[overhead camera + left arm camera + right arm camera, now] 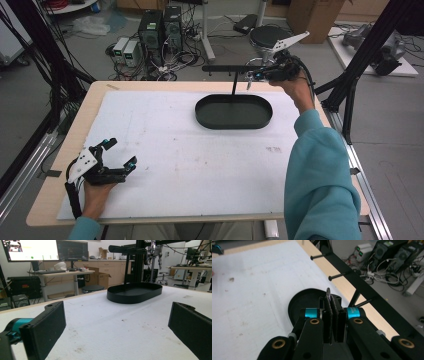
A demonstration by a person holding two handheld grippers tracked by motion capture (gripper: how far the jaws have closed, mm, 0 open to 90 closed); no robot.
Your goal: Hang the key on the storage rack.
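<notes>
A black oval tray [233, 122] lies on the white mat at the far middle. From it rises a thin post carrying a horizontal black bar [225, 67] with short pegs [337, 276]. My right gripper [255, 75] is raised at the bar's right end, shut on a small thin object [328, 293] that sticks up between the pads; a silvery bit [248, 82] hangs below. My left gripper [121, 152] rests near the mat's front left corner, open, nothing between its jaws. In the left gripper view, this gripper [117, 322] faces the tray [135, 298] across bare mat.
The white mat [175, 160] covers most of the wooden table [45, 200]. Computer towers and cables [160, 30] sit on the floor beyond the far edge. Black frame struts [350, 90] stand at the table's right side. A teal sleeve [320, 170] reaches along the right.
</notes>
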